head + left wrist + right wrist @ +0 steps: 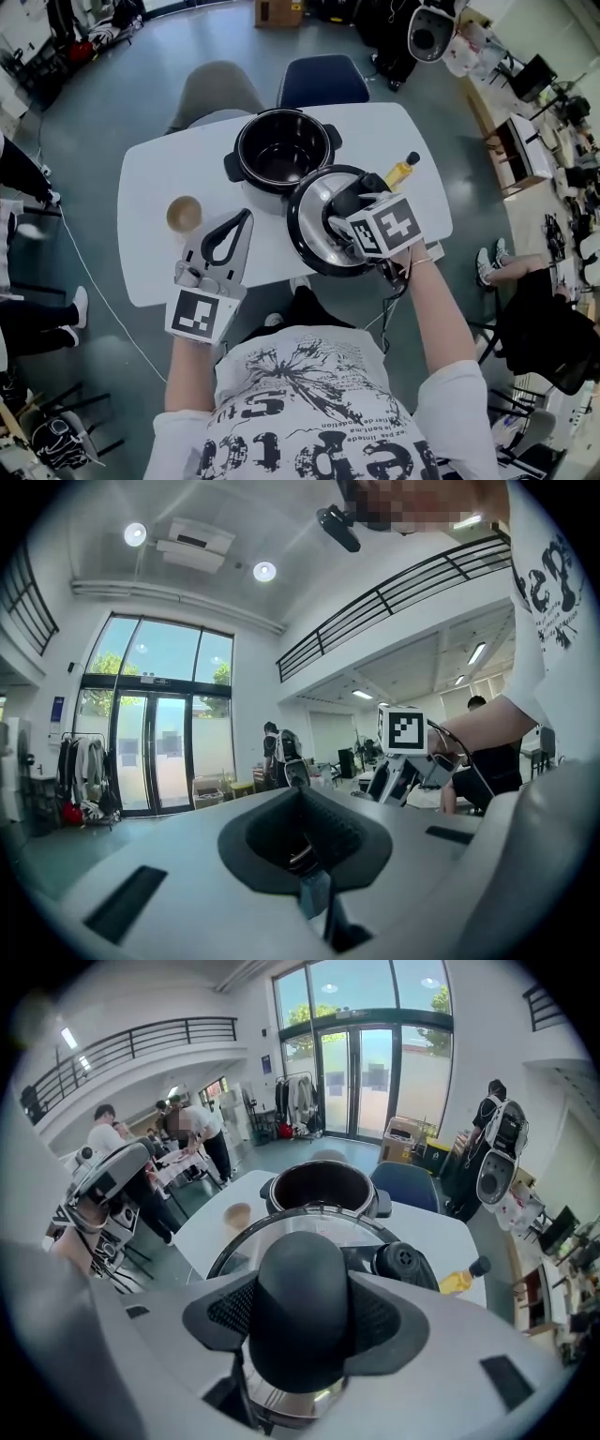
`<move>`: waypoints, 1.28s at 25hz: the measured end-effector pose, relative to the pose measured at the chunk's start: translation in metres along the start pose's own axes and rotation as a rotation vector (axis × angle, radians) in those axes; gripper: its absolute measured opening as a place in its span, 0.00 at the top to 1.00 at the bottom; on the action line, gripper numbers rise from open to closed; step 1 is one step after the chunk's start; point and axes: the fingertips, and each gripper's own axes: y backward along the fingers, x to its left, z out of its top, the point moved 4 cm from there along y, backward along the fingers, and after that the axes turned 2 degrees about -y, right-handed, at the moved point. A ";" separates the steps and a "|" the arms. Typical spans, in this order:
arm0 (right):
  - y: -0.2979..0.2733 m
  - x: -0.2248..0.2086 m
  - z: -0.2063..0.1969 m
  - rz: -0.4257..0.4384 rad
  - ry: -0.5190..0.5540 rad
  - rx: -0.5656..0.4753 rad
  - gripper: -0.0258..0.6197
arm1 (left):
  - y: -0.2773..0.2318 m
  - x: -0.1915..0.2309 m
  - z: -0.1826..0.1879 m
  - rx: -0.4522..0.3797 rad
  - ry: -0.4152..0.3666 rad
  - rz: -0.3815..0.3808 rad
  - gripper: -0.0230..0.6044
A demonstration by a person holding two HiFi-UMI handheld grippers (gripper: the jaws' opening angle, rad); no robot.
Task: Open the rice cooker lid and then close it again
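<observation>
A: Holding lid (314,211) off: right claw (302,1321) clamped on its knob (300,1269), lid just beside the open pot (240,150).
B: Left claw (242,225) together, empty. To close, I'd keep it level, centre over rim, lower gently.

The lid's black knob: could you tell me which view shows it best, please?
The right gripper view: the knob fills its middle, clamped between two fingers. In the head view the right gripper covers it, and only the rim of the lid shows. The left gripper view shows none of it.
</observation>
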 end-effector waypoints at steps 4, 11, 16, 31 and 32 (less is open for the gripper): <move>0.003 0.001 -0.024 -0.002 -0.028 0.020 0.51 | 0.004 -0.011 -0.002 0.007 0.004 -0.018 0.94; 0.007 0.002 -0.037 -0.006 -0.038 0.020 0.51 | 0.007 -0.019 0.002 -0.008 -0.001 -0.022 0.94; 0.009 0.003 -0.029 0.003 -0.030 0.012 0.51 | 0.005 -0.017 0.007 -0.014 -0.008 -0.019 0.94; -0.011 -0.035 0.078 0.044 0.096 -0.018 0.51 | -0.050 0.040 0.022 -0.020 -0.012 0.094 0.94; -0.016 -0.039 0.087 0.051 0.111 -0.017 0.51 | -0.057 0.045 0.023 -0.021 -0.015 0.104 0.94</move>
